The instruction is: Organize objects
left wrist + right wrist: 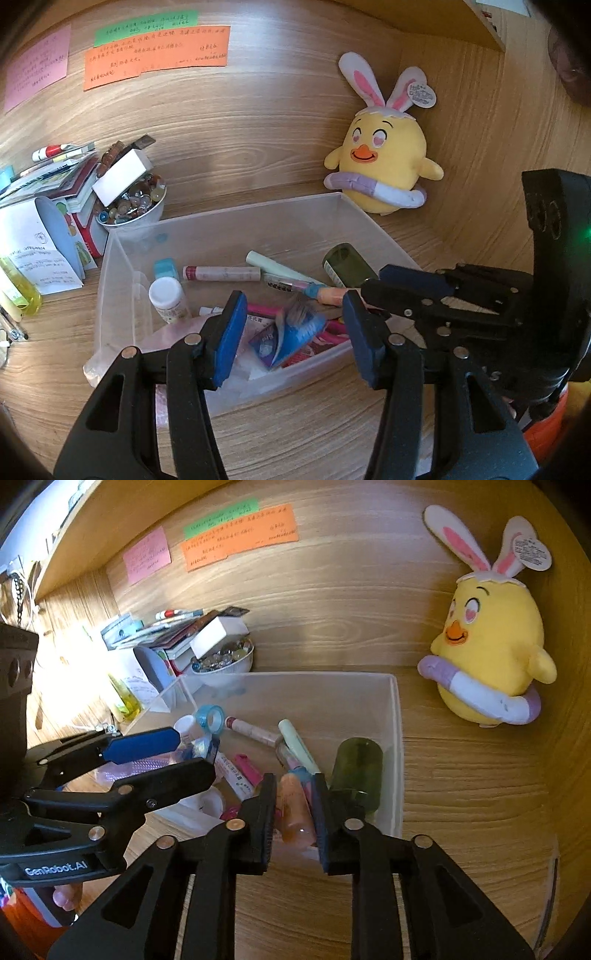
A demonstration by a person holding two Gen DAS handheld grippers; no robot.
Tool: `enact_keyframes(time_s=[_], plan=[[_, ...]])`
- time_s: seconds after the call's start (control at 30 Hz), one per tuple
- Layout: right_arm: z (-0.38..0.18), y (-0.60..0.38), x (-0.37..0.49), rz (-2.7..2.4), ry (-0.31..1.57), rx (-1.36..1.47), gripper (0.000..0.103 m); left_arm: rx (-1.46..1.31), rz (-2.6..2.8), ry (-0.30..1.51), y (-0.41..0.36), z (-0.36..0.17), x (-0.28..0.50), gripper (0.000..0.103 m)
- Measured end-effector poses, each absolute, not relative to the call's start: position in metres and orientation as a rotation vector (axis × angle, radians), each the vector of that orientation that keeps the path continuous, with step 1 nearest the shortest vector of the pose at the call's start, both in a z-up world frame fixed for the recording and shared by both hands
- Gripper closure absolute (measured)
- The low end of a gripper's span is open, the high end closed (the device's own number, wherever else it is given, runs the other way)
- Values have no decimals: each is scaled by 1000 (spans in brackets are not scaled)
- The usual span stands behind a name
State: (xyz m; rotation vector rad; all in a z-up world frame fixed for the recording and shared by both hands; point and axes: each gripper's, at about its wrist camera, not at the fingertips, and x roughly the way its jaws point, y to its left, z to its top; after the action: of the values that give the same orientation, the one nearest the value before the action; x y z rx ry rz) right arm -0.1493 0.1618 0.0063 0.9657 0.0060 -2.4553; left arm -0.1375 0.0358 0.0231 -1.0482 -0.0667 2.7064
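A clear plastic bin (221, 213) (295, 674) on the wooden desk holds several small items: a white bottle (168, 295), a pink-and-white tube (221, 273), a pale green stick (273, 266), a dark green bottle (347, 266) (356, 768) and a blue tape roll (210, 716). My left gripper (293, 299) (197, 753) hangs open over the bin's near side, above a blue packet (295, 332) that touches neither pad. My right gripper (294, 779) (371, 280) is narrowly open at the bin's right end. An orange tube (295, 812) (332, 296) lies between its jaws.
A yellow plush chick (384, 158) (491, 653) leans against the back wall to the right of the bin. To the left are a bowl of glass marbles (136, 206), stacked books and papers (55, 177) and a yellow bottle (22, 288). Sticky notes (155, 51) hang on the wall.
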Motion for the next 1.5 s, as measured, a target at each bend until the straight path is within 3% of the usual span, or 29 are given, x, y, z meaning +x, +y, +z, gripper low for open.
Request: enact_keyframes(time_s=[0.07,0.3,0.53,0.77,0.93,1.5], plan=[[10,165,-144,-2467,12,947,77,-1041,2717,-64,36,25,-134,42],[24,171,-120,-2489,43,871,72,-965,2760,-73,34,40,-110,41],[33,175,-94,-2533,69,787,48,-831,2881,-108,24,54,-76,10],[39,180,-72,-2604,82,707,18,-808,2959,-131,13,49,-56,2],[38,179,-65,-2600,78,701,13,-848,2975,-178,5,39,-52,2],[25,177,-66,-2581,46,753,13,-878,2997,-186,1,25,-42,2]])
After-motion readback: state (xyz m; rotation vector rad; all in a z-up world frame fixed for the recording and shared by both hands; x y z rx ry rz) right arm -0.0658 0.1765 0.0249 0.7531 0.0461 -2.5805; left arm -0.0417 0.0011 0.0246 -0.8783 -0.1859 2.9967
